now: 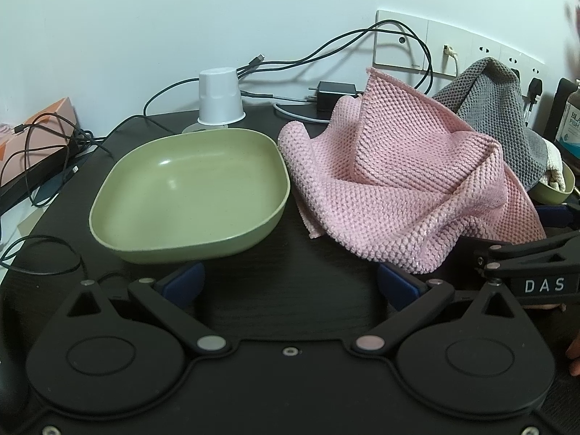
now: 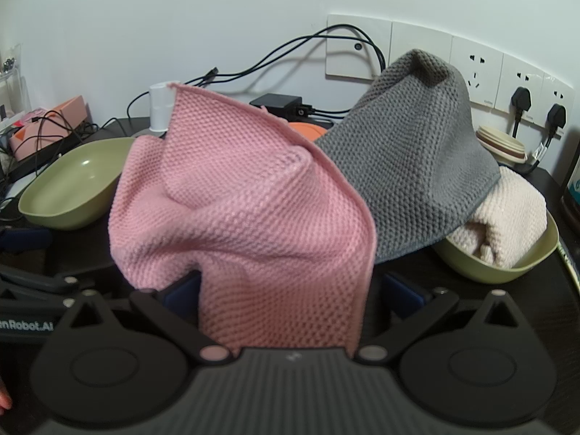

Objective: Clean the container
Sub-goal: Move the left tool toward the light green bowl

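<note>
An empty green bowl [image 1: 188, 188] sits on the dark table [image 1: 290, 264], just beyond my left gripper [image 1: 290, 282]. That gripper is open, with nothing between its blue pads [image 1: 183, 282]. A crumpled pink cloth [image 1: 406, 181] lies to the right of the bowl and touches its rim. In the right wrist view the pink cloth [image 2: 253, 217] hangs down between the wide jaws of my right gripper [image 2: 290, 293]. The jaws are open and the pads [image 2: 402, 293] do not press on the cloth. The green bowl [image 2: 72, 188] shows at the left.
A second green bowl [image 2: 507, 272] at the right holds a cream cloth [image 2: 507, 217] under a grey cloth [image 2: 417, 145]. An upturned white cup [image 1: 220, 96], a charger [image 1: 335, 94] and cables lie at the back. A pink box [image 1: 40, 134] stands left.
</note>
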